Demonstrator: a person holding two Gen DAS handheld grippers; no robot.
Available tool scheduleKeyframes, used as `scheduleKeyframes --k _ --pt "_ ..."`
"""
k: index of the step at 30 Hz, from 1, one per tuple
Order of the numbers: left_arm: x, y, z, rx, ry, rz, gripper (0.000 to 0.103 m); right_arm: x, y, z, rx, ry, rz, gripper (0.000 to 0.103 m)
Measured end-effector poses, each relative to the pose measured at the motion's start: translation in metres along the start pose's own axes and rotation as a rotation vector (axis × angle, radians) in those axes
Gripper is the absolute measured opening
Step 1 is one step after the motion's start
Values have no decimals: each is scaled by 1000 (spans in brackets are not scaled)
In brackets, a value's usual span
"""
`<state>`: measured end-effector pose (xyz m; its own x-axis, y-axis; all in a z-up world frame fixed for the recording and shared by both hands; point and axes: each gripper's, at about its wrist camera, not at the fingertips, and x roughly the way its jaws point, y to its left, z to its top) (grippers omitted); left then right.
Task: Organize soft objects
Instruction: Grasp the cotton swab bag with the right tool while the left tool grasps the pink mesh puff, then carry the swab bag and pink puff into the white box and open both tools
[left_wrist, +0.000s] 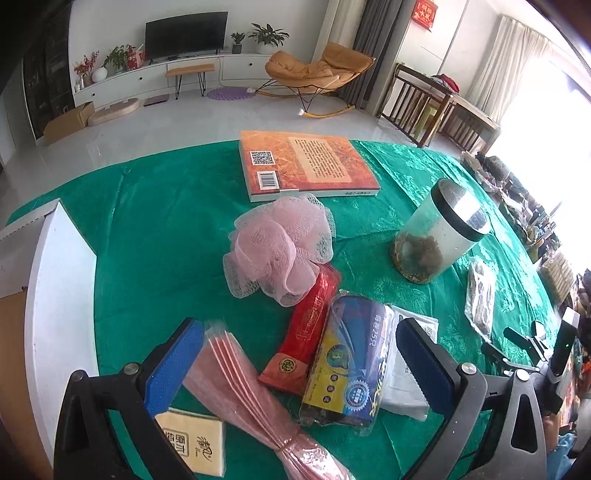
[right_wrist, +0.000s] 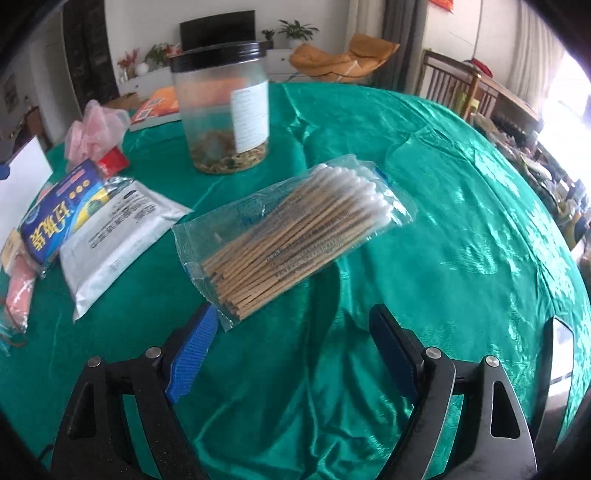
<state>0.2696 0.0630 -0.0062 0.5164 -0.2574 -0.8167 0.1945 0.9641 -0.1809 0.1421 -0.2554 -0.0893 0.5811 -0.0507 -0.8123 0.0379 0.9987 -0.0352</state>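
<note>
The left gripper (left_wrist: 299, 363) hangs open over a crowd of packets on the green-clothed bench (left_wrist: 155, 240), its blue pads (left_wrist: 173, 363) well apart and holding nothing. Between them lie a pink bundle (left_wrist: 240, 398), a red packet (left_wrist: 306, 332) and a blue-and-yellow roll (left_wrist: 347, 362), all touching or overlapping. A silver pouch (left_wrist: 402, 384) sits under the roll's right edge. Just beyond, a pink mesh sponge (left_wrist: 280, 247) rests on the red packet's far end. Farther off lie an orange book (left_wrist: 303, 166) and, to the right, a lidded jar (left_wrist: 439, 232). A white box (left_wrist: 62, 295) stands at the left.

The right gripper (right_wrist: 291, 350) is open too, empty, just near of a bag of cotton swabs (right_wrist: 291, 236); the bag's near corner lies beside its left pad (right_wrist: 192, 354).
</note>
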Motion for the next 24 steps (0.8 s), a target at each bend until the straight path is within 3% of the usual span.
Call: scheduleKeyframes --k 3,7,9,12,13,14,15,16,17,18,21,24 --pt "31 -3 20 36 12 58 103 -7 -48 11 141 11 86 87" --pt "67 2 37 0 41 89 103 -11 -94 18 411 40 205 87" --pt "80 5 41 -21 59 102 103 -5 -94 32 447 50 220 87" --pt "94 11 44 -48 87 108 102 18 -78 61 420 55 161 87" --pt "96 13 45 -60 85 102 98 32 -74 71 402 84 129 87" --pt "97 16 45 -75 81 85 77 48 -73 79 389 123 109 87" --pt "98 19 46 -95 85 67 43 57 -71 84 379 132 101 84" --pt "98 22 47 -116 86 53 32 55 -69 89 348 91 74 81" --pt "96 25 48 -132 67 44 28 55 -68 92 319 77 58 43" --pt "91 26 48 -137 39 34 23 55 -68 94 302 84 53 25" --pt "71 31 48 -167 -16 2 21 43 -75 92 313 59 96 21" --pt "35 32 42 -169 -71 -53 21 13 -80 89 308 -22 113 21"
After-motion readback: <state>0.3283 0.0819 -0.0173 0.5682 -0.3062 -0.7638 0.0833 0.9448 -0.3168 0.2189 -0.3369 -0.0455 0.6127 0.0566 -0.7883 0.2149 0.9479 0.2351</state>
